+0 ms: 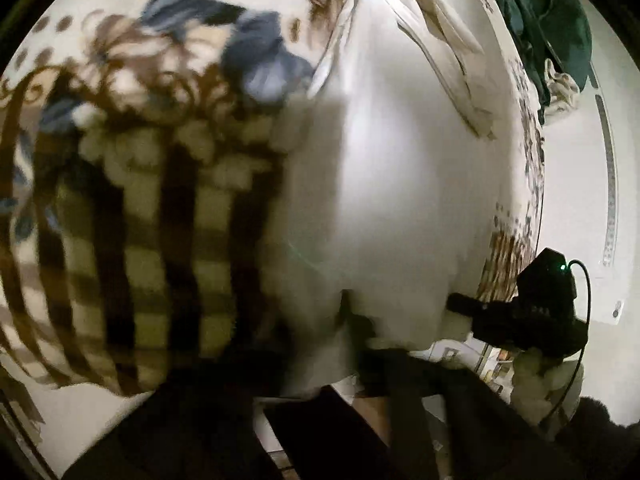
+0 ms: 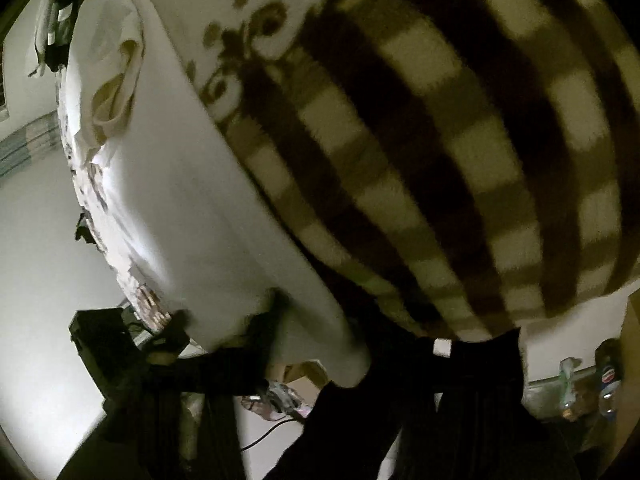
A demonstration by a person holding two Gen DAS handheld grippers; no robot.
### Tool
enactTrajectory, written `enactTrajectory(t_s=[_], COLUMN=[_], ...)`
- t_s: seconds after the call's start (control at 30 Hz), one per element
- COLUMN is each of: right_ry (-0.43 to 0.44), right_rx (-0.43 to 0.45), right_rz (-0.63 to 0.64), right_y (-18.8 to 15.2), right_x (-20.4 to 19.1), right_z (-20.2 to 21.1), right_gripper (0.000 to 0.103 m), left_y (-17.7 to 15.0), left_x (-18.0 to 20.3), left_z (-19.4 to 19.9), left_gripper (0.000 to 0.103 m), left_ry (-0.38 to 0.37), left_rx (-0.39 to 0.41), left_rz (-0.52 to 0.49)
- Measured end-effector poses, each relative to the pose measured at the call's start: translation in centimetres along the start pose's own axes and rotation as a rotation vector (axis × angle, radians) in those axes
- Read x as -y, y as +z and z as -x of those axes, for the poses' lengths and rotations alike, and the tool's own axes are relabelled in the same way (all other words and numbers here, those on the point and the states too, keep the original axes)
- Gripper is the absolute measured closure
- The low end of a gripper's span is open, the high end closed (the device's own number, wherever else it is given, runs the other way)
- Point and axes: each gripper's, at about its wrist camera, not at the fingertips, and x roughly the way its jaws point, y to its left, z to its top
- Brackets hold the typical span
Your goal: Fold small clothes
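Note:
A white garment (image 1: 380,184) is stretched out over a patterned bedspread (image 1: 132,60), its far end bunched at the top. It also fills the middle of the right wrist view (image 2: 192,200). My left gripper (image 1: 352,320) is shut on the garment's near edge, fabric bunched between its dark fingers. My right gripper (image 2: 304,332) is shut on the same near edge; it shows in the left wrist view (image 1: 464,304) at the right, pinching the cloth. A brown-and-cream checked blanket (image 1: 160,240) lies beside the garment and covers the upper right of the right wrist view (image 2: 460,140).
A blue cloth (image 1: 256,56) lies on the bedspread at the far left. Dark green clothing (image 1: 552,20) is heaped at the far right. Bottles (image 2: 608,384) stand at the lower right of the right wrist view. A white wall (image 1: 580,200) runs along the bed's right side.

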Motion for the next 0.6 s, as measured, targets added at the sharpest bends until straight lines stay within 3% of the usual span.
enactTrajectory(t_s=[0.1, 0.33, 0.47, 0.6], right_ry=[0.035, 0.120, 0.180, 0.240], right_rx=[0.008, 0.033, 0.093, 0.194], right_rz=[-0.006, 0.065, 0.128, 0.198], right_y=[-0.7, -1.9, -0.7, 4.3], right_x=[-0.1, -4.0, -7.9, -13.4], right_z=[1.0, 4.6, 8.3, 11.6], right_gripper=[0.097, 0.099, 0.099, 0.099], left_y=[-0.2, 0.8, 5.2, 12.6], left_x=[0.3, 2.5, 4.5, 6.7], left_z=[1.6, 5.2, 7.7, 9.3], left_gripper=[0.098, 0.099, 0.099, 0.099], left_ry=[-0.040, -0.163, -0.280, -0.338], left_rx=[0.031, 0.106, 0.178, 0.265], left_rz=[0.015, 0.076, 0.112, 0.099])
